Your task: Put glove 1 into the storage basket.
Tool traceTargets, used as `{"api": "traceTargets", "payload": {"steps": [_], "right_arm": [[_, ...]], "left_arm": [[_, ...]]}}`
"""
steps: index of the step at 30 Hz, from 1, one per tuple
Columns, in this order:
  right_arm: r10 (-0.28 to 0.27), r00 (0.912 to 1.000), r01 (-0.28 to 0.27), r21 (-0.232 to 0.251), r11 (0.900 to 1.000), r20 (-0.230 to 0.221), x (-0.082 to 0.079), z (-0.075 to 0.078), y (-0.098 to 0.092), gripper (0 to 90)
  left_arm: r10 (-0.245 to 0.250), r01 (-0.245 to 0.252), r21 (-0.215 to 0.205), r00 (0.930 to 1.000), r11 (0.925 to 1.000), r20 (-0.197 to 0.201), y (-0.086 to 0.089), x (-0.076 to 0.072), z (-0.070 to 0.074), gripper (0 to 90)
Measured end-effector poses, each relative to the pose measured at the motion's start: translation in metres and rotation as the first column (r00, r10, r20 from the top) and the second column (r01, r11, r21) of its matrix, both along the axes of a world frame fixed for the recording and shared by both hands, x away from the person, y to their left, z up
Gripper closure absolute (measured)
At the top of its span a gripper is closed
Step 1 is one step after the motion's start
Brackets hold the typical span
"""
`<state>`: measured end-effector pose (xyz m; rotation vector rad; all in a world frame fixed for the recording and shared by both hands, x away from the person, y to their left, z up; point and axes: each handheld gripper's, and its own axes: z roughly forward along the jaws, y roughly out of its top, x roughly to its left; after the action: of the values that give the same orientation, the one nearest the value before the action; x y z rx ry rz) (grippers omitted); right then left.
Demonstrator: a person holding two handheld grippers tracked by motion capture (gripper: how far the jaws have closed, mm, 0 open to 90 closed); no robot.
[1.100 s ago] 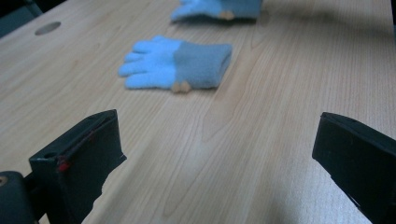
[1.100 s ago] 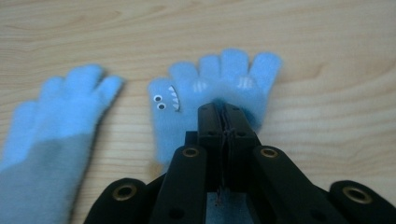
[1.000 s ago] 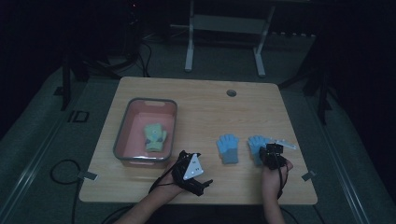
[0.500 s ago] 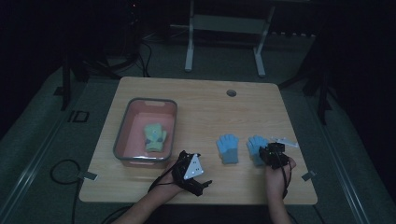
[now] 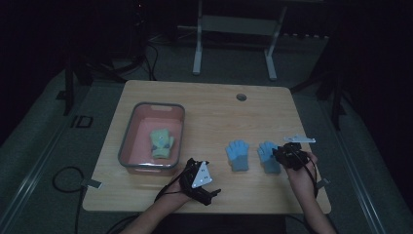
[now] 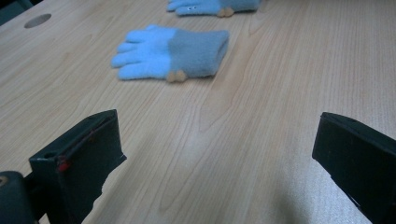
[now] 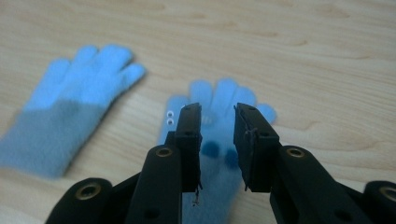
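Observation:
Two blue gloves with grey cuffs lie flat on the wooden table (image 5: 204, 107). The left glove (image 5: 238, 155) (image 6: 173, 46) (image 7: 70, 102) lies ahead of my left gripper (image 5: 208, 189) (image 6: 219, 126), whose jaws stand wide open and empty near the front edge. The right glove (image 5: 267, 155) (image 6: 210, 5) (image 7: 205, 91), with small eyes on it, lies just under my right gripper (image 5: 278, 155) (image 7: 217, 109). Its jaws have just been opening; they stand a little apart above the glove's cuff with nothing between them. A green glove (image 5: 161, 142) lies in the pink tub (image 5: 146, 106).
The pink tub stands at the table's left. A round cable hole (image 5: 241, 97) sits near the far edge. Beyond the table is a white metal stand (image 5: 234, 29). Cables trail on the floor at the left (image 5: 63, 180).
My right gripper has let go of the right blue glove and lifted slightly off it. The glove stays flat on the table. The left gripper has not moved.

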<state>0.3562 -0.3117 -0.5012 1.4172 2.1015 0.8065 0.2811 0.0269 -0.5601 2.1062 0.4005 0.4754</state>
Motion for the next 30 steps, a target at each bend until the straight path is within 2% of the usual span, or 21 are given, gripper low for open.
{"api": "traceTargets", "payload": {"steps": [3, 5, 8, 10, 13, 15, 18, 21, 26, 28, 30], "right_arm": [[0.003, 0.9999, -0.003, 0.0, 1.0, -0.012, 0.001, -0.002, -0.002, 69.8], [0.001, 0.9997, 0.0, 0.023, 1.0, -0.025, 0.002, -0.006, -0.003, 67.3], [0.003, 0.9996, -0.003, 0.02, 1.0, -0.026, 0.003, -0.013, -0.002, 65.3], [0.001, 0.9996, -0.001, -0.002, 1.0, -0.027, 0.005, -0.018, 0.0, 64.5], [0.01, 0.999, -0.011, -0.017, 1.0, -0.043, 0.011, -0.024, 0.002, 65.9], [0.008, 0.9984, -0.008, -0.009, 1.0, -0.057, 0.013, -0.028, 0.001, 67.1], [-0.004, 0.9971, 0.002, -0.029, 1.0, -0.076, 0.014, -0.037, 0.0, 68.9], [-0.011, 0.9976, 0.009, -0.022, 1.0, -0.069, 0.013, -0.042, -0.001, 69.4], [-0.011, 0.9977, 0.007, -0.049, 0.999, -0.066, 0.011, -0.043, 0.006, 84.2], [-0.013, 0.9978, 0.009, -0.063, 0.998, -0.065, 0.011, -0.042, 0.008, 85.8], [-0.016, 0.9976, 0.013, -0.044, 0.999, -0.067, 0.011, -0.038, 0.006, 86.6]], "left_arm": [[0.005, -0.005, -0.001, 1.0, 1.0, -0.003, 0.002, -0.002, 0.0, 1.7], [0.007, -0.007, -0.005, 1.0, 1.0, -0.003, 0.004, -0.003, 0.0, 1.7], [0.005, -0.005, -0.022, 1.0, 0.9997, -0.007, 0.007, -0.005, 0.001, 1.7], [0.005, -0.006, -0.02, 1.0, 0.9998, -0.007, 0.008, -0.006, 0.001, 1.7], [-0.001, 0.0, -0.041, 0.9998, 0.9991, -0.02, 0.01, -0.007, 0.001, 1.7], [0.002, -0.003, -0.038, 0.9998, 0.9993, -0.019, 0.011, -0.007, 0.001, 1.7], [-0.003, 0.002, -0.041, 0.9997, 0.9992, -0.023, 0.012, -0.008, 0.001, 1.7], [-0.005, 0.004, -0.035, 0.9997, 0.9994, -0.026, 0.012, -0.008, 0.0, 1.7], [-0.009, 0.009, -0.025, 0.9998, 0.9997, -0.018, 0.01, -0.009, -0.001, 1.7], [-0.009, 0.008, -0.029, 0.9998, 0.9995, -0.019, 0.011, -0.009, -0.001, 1.7], [-0.006, 0.005, -0.03, 0.9999, 0.9995, -0.015, 0.011, -0.009, 0.0, 1.7]]}}
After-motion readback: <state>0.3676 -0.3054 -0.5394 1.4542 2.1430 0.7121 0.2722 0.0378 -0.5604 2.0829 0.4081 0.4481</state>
